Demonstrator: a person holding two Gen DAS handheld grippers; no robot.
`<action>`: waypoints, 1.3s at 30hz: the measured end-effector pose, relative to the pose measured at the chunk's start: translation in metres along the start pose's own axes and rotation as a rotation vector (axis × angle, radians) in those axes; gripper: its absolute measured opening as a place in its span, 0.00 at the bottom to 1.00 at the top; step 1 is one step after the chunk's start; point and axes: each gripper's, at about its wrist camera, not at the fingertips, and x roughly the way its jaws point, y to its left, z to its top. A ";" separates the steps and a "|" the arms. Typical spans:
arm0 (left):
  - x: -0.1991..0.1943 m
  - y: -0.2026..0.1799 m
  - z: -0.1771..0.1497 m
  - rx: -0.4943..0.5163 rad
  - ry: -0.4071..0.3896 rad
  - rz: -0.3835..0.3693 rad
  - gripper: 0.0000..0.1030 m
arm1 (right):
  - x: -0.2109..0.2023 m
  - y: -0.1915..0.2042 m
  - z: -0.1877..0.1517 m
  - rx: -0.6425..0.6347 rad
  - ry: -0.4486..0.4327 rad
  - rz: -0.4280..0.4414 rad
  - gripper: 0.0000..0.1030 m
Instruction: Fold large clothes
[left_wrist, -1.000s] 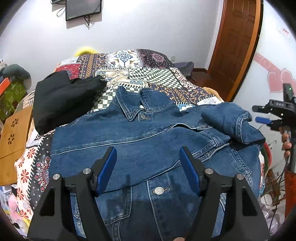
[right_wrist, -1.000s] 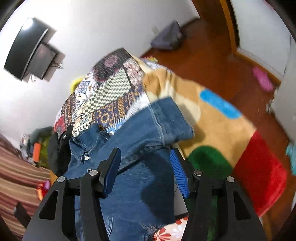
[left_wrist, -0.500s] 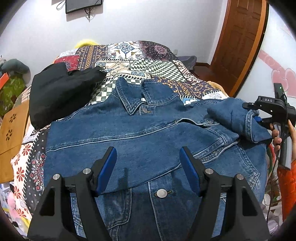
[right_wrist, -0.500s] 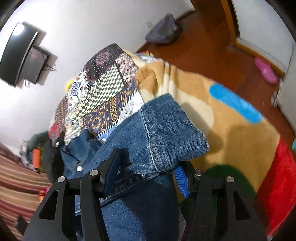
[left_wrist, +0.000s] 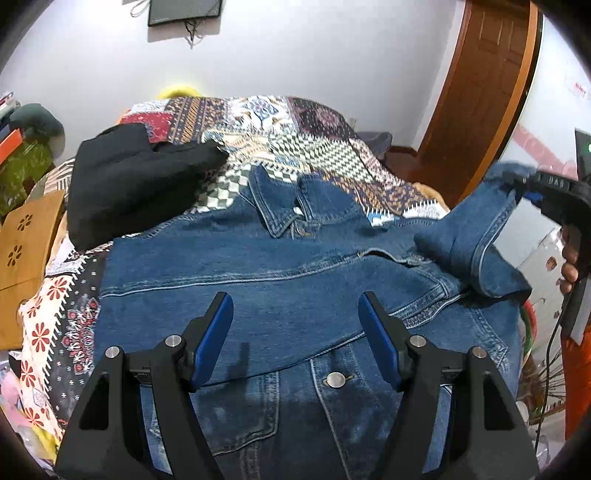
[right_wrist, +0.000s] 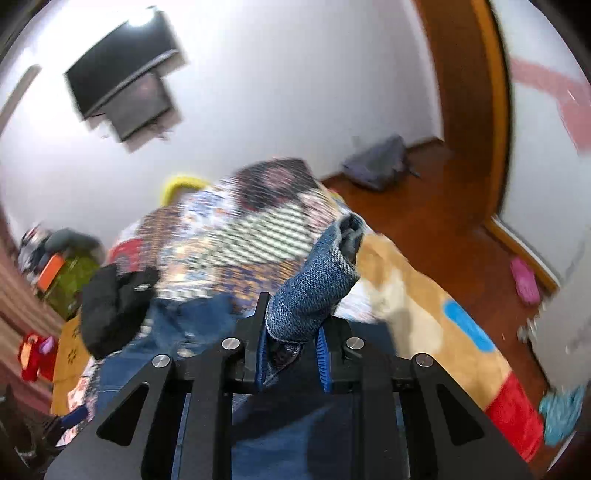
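The right wrist view is smeared with motion, so the bedspread pattern and the far clutter there are hard to read, and the sleeve cuff (right_wrist: 310, 295) hides most of the blue pads of the right tongs (right_wrist: 291, 354). In the left wrist view the near hem of the denim jacket (left_wrist: 258, 280) is cut off behind the left tongs (left_wrist: 295, 339).

The jacket lies face up on the bed (left_wrist: 280, 122), straight ahead of and under the left tongs, collar at the far end and hem nearest, so its long axis runs away from them. The left tongs stand wide apart above the chest panel, gripping nothing. The right tongs have just been closing and now pinch the cuff, which sticks up beyond their tips; the sleeve rises to the right of the left tongs. A black garment (left_wrist: 136, 181) lies far left.
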 end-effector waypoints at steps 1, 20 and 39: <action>-0.005 0.005 0.001 -0.007 -0.013 -0.003 0.67 | -0.002 0.013 0.003 -0.026 -0.009 0.016 0.19; -0.091 0.113 -0.027 -0.221 -0.142 0.034 0.73 | 0.117 0.237 -0.132 -0.461 0.512 0.307 0.18; -0.018 0.122 -0.039 -0.347 0.097 -0.079 0.74 | 0.050 0.161 -0.092 -0.445 0.427 0.275 0.47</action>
